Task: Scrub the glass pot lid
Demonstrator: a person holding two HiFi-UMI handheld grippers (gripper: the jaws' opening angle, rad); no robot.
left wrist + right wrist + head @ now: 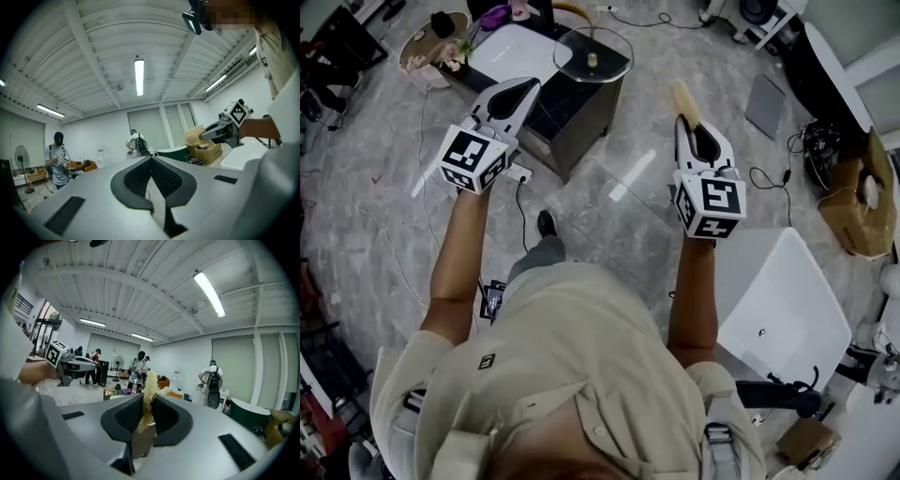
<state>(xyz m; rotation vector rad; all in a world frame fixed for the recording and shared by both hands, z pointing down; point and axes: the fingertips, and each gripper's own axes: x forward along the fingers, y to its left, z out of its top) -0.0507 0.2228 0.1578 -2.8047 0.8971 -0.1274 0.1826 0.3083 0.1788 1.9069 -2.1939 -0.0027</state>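
The glass pot lid, clear and round with a small knob, lies on a dark low table at the top of the head view. Both grippers are held up in the air, short of the table and apart from the lid. My left gripper is shut with nothing in it; in its own view the jaws meet at the left gripper. My right gripper is shut on a pale yellow fibrous scrubber, which sticks up past the right gripper as the scrubber.
A white tray lies on the dark table beside the lid, and a round tray with flowers stands to its left. A white table is at the lower right, a cardboard box at the right. Cables cross the marble floor. Several people stand far off.
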